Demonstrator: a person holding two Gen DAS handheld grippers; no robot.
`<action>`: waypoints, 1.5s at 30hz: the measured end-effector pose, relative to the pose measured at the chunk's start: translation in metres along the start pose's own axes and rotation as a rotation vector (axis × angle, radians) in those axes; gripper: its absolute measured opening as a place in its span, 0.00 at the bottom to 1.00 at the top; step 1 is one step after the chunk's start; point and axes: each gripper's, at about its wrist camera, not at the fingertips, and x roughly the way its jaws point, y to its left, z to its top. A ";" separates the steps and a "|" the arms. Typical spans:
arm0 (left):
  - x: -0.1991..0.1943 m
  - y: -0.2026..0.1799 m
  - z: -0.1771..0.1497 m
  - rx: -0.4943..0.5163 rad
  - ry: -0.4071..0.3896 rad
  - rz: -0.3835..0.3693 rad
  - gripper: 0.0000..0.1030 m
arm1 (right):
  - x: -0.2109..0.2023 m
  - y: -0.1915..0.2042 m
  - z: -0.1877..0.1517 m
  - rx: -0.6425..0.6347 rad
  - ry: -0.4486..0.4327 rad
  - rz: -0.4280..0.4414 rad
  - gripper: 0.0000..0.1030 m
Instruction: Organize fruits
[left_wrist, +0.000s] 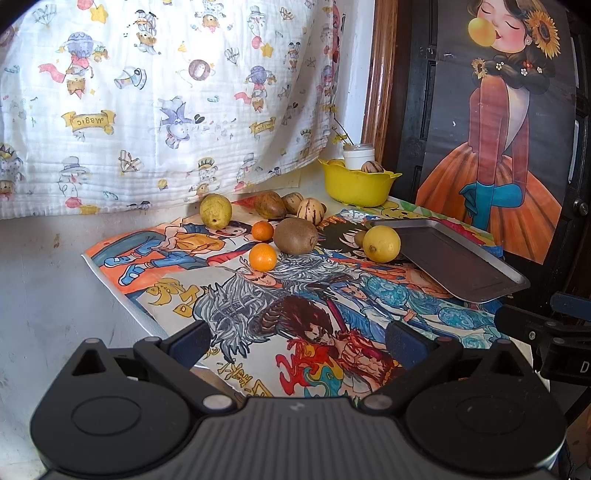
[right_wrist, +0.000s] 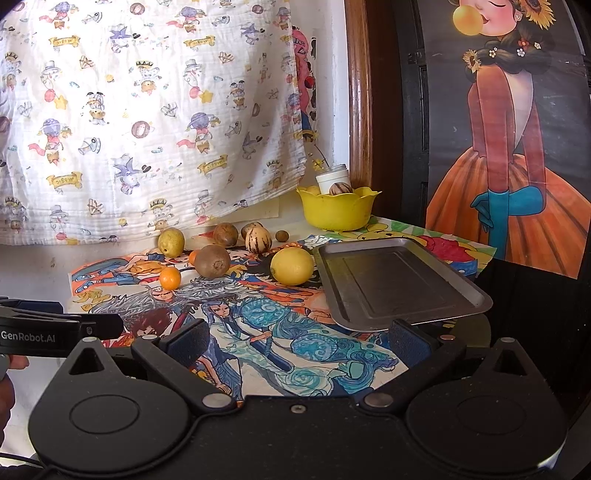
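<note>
Loose fruit lies at the far side of a cartoon-printed mat (left_wrist: 229, 291): a yellow lemon (left_wrist: 381, 243) (right_wrist: 291, 266), a brown kiwi (left_wrist: 295, 235) (right_wrist: 212, 260), two small oranges (left_wrist: 262, 257) (right_wrist: 170, 277), a green pear (left_wrist: 215, 211) (right_wrist: 171, 241) and striped pepino melons (left_wrist: 311, 211) (right_wrist: 258, 239). An empty metal tray (left_wrist: 454, 258) (right_wrist: 399, 280) lies right of the lemon. A yellow bowl (left_wrist: 356, 186) (right_wrist: 338, 210) holding some fruit stands behind. My left gripper (left_wrist: 299, 341) and right gripper (right_wrist: 299, 341) are both open and empty, short of the fruit.
A white jar (left_wrist: 358, 155) stands behind the bowl. A patterned cloth (left_wrist: 166, 103) hangs on the back wall. A painted panel of a girl (left_wrist: 498, 147) stands at the right. The other gripper shows at the edge of each view (right_wrist: 44, 332).
</note>
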 end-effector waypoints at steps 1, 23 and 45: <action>0.000 0.000 0.000 0.000 0.000 0.000 1.00 | 0.000 0.000 0.000 0.000 0.000 0.000 1.00; 0.000 0.000 -0.001 -0.001 0.003 0.000 1.00 | 0.000 0.001 0.000 -0.002 0.002 0.000 1.00; 0.007 0.001 -0.006 0.002 0.018 0.012 1.00 | 0.004 -0.001 -0.002 -0.006 0.016 0.011 1.00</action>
